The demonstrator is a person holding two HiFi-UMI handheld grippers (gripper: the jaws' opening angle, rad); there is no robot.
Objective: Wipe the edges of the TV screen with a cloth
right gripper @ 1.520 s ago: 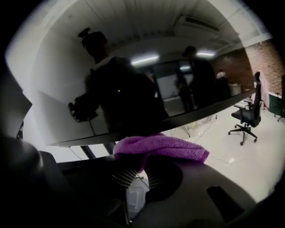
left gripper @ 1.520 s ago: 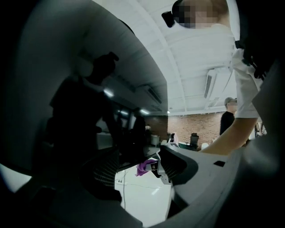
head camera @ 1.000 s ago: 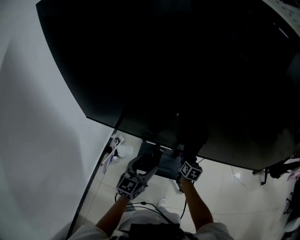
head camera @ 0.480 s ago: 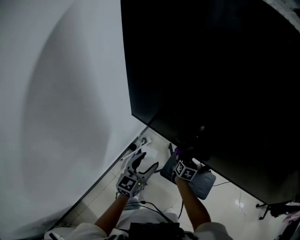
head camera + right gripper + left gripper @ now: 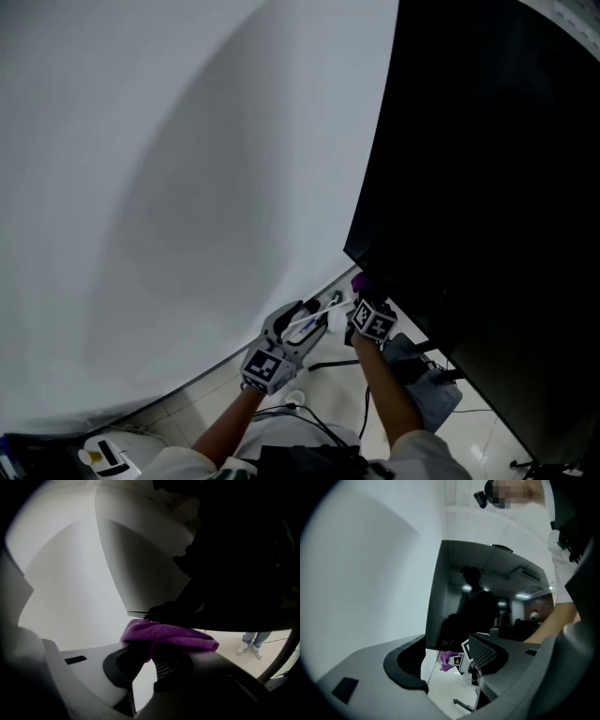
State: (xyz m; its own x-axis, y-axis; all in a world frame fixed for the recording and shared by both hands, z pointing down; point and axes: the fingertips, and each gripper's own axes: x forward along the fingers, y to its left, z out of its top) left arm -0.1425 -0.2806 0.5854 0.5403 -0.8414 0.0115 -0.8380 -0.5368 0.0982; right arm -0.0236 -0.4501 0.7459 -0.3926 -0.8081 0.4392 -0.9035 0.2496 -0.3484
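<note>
The black TV screen [image 5: 497,187] fills the right of the head view, and its lower-left corner sits just above my hands. My right gripper [image 5: 362,292] is shut on a purple cloth [image 5: 359,280], which presses against that corner. In the right gripper view the cloth [image 5: 168,637] bunches over the jaws of the right gripper [image 5: 150,660], right under the TV's bottom edge [image 5: 178,615]. My left gripper [image 5: 315,314] hangs open and empty just left of it, away from the screen. From the left gripper [image 5: 450,660] I see the TV [image 5: 487,592] and the cloth [image 5: 449,659].
A white wall [image 5: 169,187] stands behind and to the left of the TV. On the tiled floor below lie black cables [image 5: 328,364], a grey-blue bundle [image 5: 429,392] and a small white item [image 5: 103,457]. A person's feet [image 5: 251,646] show beyond the screen.
Both grippers have travelled left along the TV's bottom edge to its lower-left corner, and the right one carried the cloth with it. My head turned left, so more wall shows.
</note>
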